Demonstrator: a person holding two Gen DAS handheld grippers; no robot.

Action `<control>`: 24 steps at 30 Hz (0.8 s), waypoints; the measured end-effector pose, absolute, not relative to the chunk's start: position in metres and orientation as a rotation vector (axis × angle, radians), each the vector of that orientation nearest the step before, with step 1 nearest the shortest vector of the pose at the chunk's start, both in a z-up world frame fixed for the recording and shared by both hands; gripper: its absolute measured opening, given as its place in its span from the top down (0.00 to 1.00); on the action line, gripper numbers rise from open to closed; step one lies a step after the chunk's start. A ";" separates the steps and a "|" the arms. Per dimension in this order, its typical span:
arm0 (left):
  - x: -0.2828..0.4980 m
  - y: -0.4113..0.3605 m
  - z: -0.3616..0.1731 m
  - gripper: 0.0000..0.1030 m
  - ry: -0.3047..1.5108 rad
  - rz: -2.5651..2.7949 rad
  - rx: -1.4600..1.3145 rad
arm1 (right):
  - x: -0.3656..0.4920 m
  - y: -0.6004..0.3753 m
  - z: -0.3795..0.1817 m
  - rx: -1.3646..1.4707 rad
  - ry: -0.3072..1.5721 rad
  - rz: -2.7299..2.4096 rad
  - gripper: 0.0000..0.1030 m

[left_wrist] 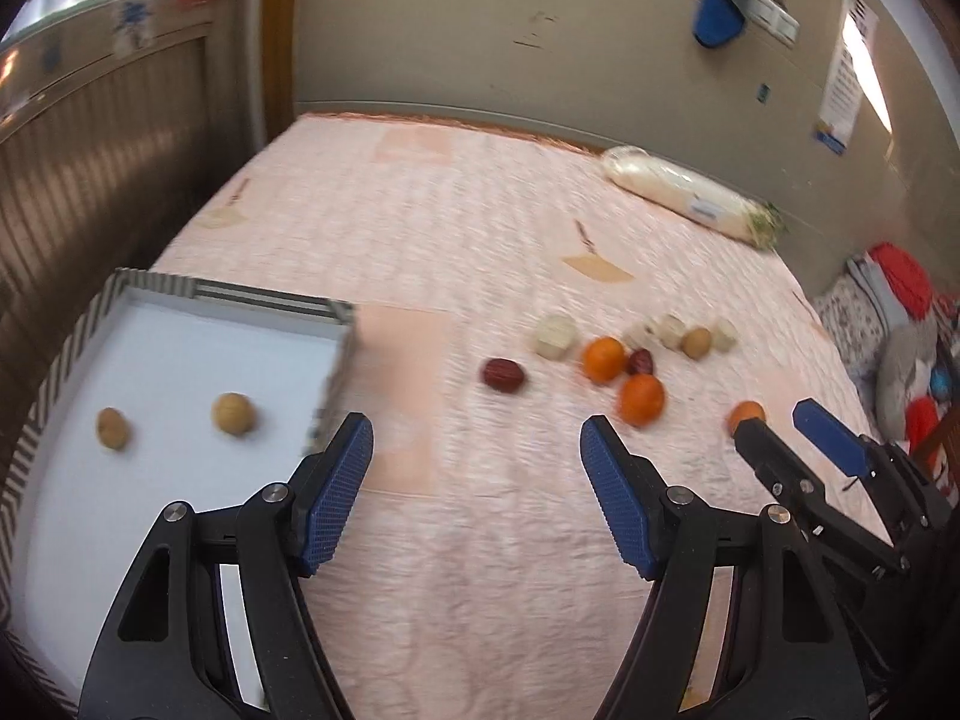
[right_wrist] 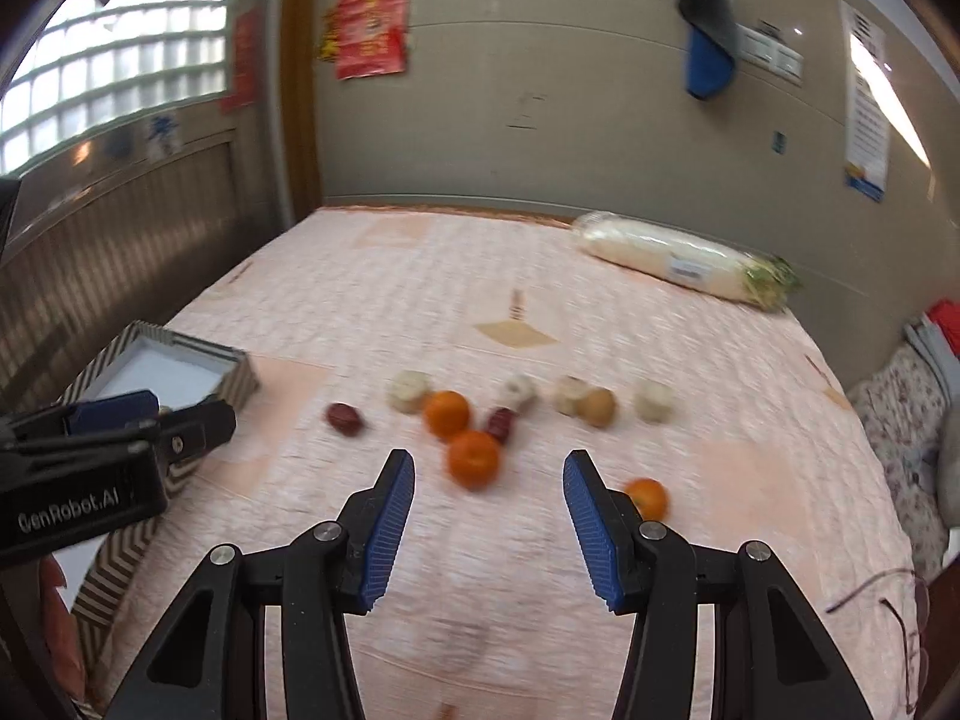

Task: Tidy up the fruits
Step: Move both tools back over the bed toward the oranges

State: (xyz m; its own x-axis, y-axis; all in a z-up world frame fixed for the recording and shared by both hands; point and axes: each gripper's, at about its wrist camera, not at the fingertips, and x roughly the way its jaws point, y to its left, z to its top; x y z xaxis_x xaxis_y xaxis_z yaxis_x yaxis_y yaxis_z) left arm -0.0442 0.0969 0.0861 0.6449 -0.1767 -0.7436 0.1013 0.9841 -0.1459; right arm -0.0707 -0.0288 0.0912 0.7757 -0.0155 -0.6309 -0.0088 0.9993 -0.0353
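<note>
Covering nearly everything in both views is the pink quilt (left_wrist: 480, 228), and the fruit lies loose on it. Next in size, the striped-walled tray (left_wrist: 264, 299) sits at about nine o'clock in the left wrist view, with two brown round fruits (left_wrist: 233, 413) already on its white floor. A wrapped white radish (right_wrist: 678, 261) lies far off at one o'clock against the wall.

The left gripper (left_wrist: 477, 441) hangs over bare quilt beside the tray's near corner, jaws spread wide and holding nothing. The right gripper (right_wrist: 489, 471) is likewise spread and empty, and the nearest orange (right_wrist: 474, 459) lies on the quilt just beyond the gap between its fingers, at twelve o'clock. A second orange (right_wrist: 447, 414) sits behind it with a red date (right_wrist: 503, 425) close beside both, a third orange (right_wrist: 647, 498) lies at two o'clock behind the right finger, and a lone date (right_wrist: 344, 419) rests at ten o'clock. Pale round pieces (right_wrist: 409, 391) line the back of the cluster.

The risks, as I judge them: the quilt is soft, so a finger pressing down could dent it and set a round orange rolling; closing on the near orange may nudge its neighbours; and the blur suggests both tools are moving, so an early squeeze could miss
</note>
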 end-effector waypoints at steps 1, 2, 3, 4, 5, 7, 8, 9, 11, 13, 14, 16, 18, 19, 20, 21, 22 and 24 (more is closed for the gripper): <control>-0.046 0.091 0.086 0.30 0.857 -0.163 -0.090 | -0.072 -0.037 0.091 -0.025 0.685 -0.013 0.52; -0.045 0.087 0.085 0.30 0.860 -0.169 -0.087 | -0.074 -0.042 0.090 -0.019 0.687 -0.020 0.52; -0.045 0.083 0.083 0.30 0.863 -0.175 -0.085 | -0.076 -0.050 0.090 -0.012 0.690 -0.030 0.52; -0.044 0.077 0.082 0.30 0.865 -0.179 -0.082 | -0.078 -0.054 0.089 -0.007 0.689 -0.036 0.52; -0.043 0.072 0.080 0.30 0.868 -0.181 -0.077 | -0.079 -0.059 0.090 -0.001 0.688 -0.041 0.52; -0.041 0.064 0.078 0.30 0.873 -0.188 -0.068 | -0.081 -0.068 0.089 0.012 0.691 -0.050 0.52; -0.040 0.060 0.076 0.30 0.877 -0.191 -0.062 | -0.081 -0.072 0.089 0.017 0.693 -0.056 0.52; -0.039 0.056 0.074 0.30 0.882 -0.194 -0.057 | -0.083 -0.079 0.088 0.025 0.693 -0.066 0.52; -0.038 0.050 0.070 0.30 0.891 -0.201 -0.051 | -0.083 -0.087 0.087 0.041 0.698 -0.079 0.52; -0.037 0.046 0.068 0.30 0.895 -0.205 -0.046 | -0.085 -0.100 0.085 0.062 0.700 -0.093 0.52; -0.037 0.044 0.066 0.30 0.898 -0.206 -0.042 | -0.086 -0.104 0.084 0.069 0.699 -0.100 0.52; -0.035 0.040 0.062 0.30 0.909 -0.217 -0.040 | -0.087 -0.114 0.082 0.076 0.700 -0.114 0.52; -0.033 0.038 0.058 0.30 0.915 -0.219 -0.033 | -0.088 -0.122 0.080 0.078 0.708 -0.125 0.52; -0.032 0.037 0.056 0.30 0.920 -0.218 -0.024 | -0.088 -0.125 0.079 0.082 0.711 -0.129 0.52; -0.031 0.036 0.054 0.30 0.924 -0.218 -0.020 | -0.088 -0.131 0.078 0.091 0.714 -0.134 0.52; -0.030 0.036 0.052 0.30 0.929 -0.218 -0.016 | -0.089 -0.135 0.077 0.100 0.715 -0.136 0.52; -0.028 0.034 0.049 0.30 0.938 -0.219 -0.010 | -0.089 -0.139 0.076 0.113 0.715 -0.138 0.52; -0.025 0.031 0.045 0.30 0.950 -0.229 -0.003 | -0.088 -0.145 0.074 0.125 0.719 -0.140 0.52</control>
State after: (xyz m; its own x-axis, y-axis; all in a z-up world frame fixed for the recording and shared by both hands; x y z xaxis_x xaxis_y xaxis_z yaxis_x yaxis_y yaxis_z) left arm -0.0253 0.0306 0.0451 0.5589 -0.1960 -0.8057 0.1931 0.9757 -0.1034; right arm -0.0879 -0.1451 0.0737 0.7435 -0.0846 -0.6634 0.1708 0.9831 0.0660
